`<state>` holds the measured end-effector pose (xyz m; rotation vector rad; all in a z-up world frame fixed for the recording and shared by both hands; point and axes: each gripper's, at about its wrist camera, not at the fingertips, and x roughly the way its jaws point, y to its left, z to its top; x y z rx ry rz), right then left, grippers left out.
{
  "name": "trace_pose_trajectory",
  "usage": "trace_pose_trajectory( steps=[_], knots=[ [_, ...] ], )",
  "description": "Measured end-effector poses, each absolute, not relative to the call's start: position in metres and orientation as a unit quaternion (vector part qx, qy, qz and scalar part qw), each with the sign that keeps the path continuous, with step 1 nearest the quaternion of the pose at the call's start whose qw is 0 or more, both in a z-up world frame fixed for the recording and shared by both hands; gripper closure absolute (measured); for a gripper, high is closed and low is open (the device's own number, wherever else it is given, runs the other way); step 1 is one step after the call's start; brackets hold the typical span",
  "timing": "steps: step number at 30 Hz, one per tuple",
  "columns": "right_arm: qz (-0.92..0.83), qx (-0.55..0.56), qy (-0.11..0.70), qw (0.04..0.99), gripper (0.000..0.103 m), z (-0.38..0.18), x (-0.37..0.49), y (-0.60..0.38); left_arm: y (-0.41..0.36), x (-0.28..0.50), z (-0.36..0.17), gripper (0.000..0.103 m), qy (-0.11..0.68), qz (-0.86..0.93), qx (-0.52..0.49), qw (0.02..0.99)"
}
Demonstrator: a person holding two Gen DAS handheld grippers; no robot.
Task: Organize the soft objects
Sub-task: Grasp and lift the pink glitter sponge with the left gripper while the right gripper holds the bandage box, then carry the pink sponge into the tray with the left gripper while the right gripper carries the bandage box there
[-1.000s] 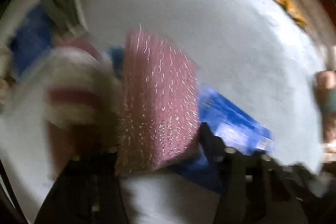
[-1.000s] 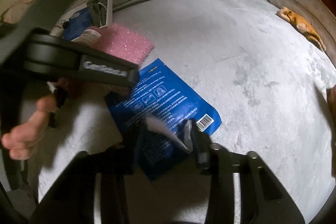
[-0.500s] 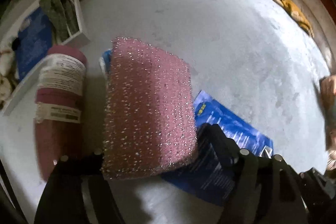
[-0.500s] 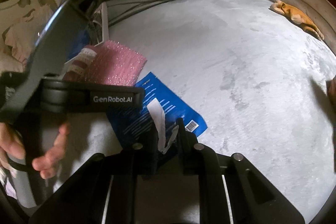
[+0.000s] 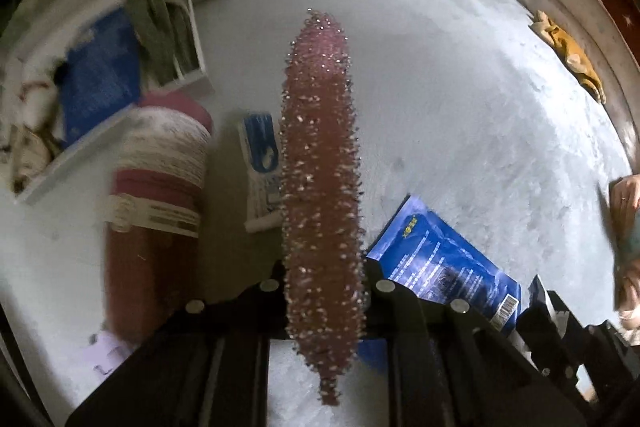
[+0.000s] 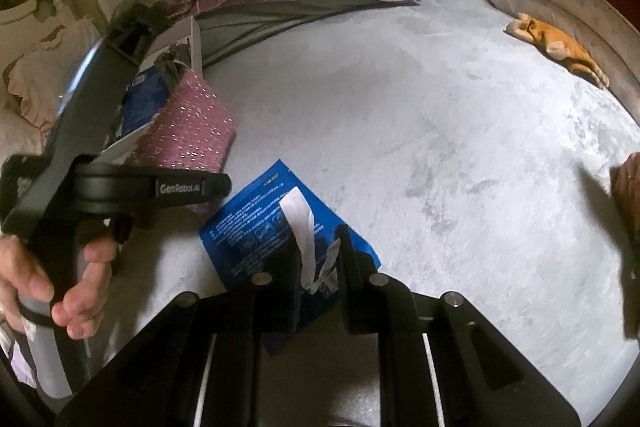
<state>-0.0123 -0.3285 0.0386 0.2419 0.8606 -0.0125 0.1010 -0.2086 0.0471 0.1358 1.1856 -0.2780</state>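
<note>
While the left gripper [image 5: 324, 287] is closing its jaws on the pink glittery scrubbing sponge [image 5: 320, 187], I see that sponge standing edge-on up the centre of the left wrist frame, its lower part squeezed between the two black fingers. My right gripper [image 6: 318, 267] is pressed together on a thin white tab [image 6: 304, 239] that belongs to the flat blue printed pouch [image 6: 288, 227], which sits in the lower middle of the right wrist frame over the pale grey plush bedspread [image 6: 440, 147]; I cannot be sure whether the pouch hangs free or drags on the cover. Toward the upper left of the left frame stands an open white box [image 5: 188, 39] with another blue packet [image 5: 100, 83] and dark green cloth inside, and that looks to me like the place for both items. Just below it lie a dark red cylindrical canister with a white label [image 5: 156, 195] and a small white-and-blue sachet [image 5: 260, 167]. My worries: the sponge is soft and gripped near one end, so a quick swing could let it fold or slip out; the tab is a slender hold and may tear or slide loose under the pouch's weight; and with the two grippers close together, one could knock the other, or the canister, on the way to the box.
</note>
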Motion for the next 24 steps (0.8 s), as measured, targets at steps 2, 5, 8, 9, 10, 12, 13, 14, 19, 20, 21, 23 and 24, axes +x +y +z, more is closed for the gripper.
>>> trace_pose_trajectory(
  steps=[2,5,8,9,10,12,13,14,19,20,21,23,24],
  knots=[
    [-0.009,0.118,0.415,0.902,0.086,0.04,-0.012,-0.33,-0.212,0.092,0.059,0.09,0.53,-0.122,0.082,0.835],
    [-0.012,0.121,0.414,0.902,0.086,0.042,-0.011,-0.332,-0.212,0.082,0.072,0.09,0.508,-0.124,0.093,0.847],
    [-0.013,0.118,0.41,0.904,0.086,0.045,-0.01,-0.331,-0.21,0.076,0.084,0.09,0.488,-0.126,0.094,0.859],
    [-0.012,0.116,0.409,0.905,0.086,0.047,-0.01,-0.33,-0.208,0.074,0.087,0.09,0.482,-0.127,0.092,0.862],
    [-0.011,0.115,0.408,0.906,0.086,0.048,-0.009,-0.329,-0.204,0.072,0.091,0.09,0.476,-0.13,0.089,0.865],
    [-0.004,0.116,0.405,0.907,0.086,0.051,-0.007,-0.325,-0.205,0.076,0.095,0.09,0.47,-0.135,0.08,0.869],
    [0.003,0.118,0.404,0.907,0.086,0.052,-0.005,-0.322,-0.202,0.077,0.096,0.09,0.47,-0.133,0.078,0.869],
    [0.009,0.121,0.403,0.907,0.086,0.052,-0.003,-0.32,-0.198,0.078,0.097,0.09,0.469,-0.131,0.075,0.87],
    [0.05,0.137,0.399,0.905,0.086,0.053,0.015,-0.304,-0.183,0.094,0.1,0.09,0.463,-0.122,0.062,0.876],
    [0.061,0.144,0.398,0.904,0.086,0.053,0.021,-0.301,-0.175,0.096,0.103,0.09,0.461,-0.117,0.061,0.878],
    [0.069,0.148,0.396,0.904,0.086,0.054,0.025,-0.298,-0.17,0.098,0.104,0.09,0.459,-0.113,0.058,0.879],
    [0.087,0.143,0.392,0.905,0.086,0.057,0.038,-0.287,-0.154,0.104,0.106,0.09,0.454,-0.099,0.05,0.884],
    [0.092,0.139,0.389,0.906,0.086,0.058,0.043,-0.282,-0.145,0.107,0.108,0.09,0.45,-0.091,0.045,0.887]
  ],
)
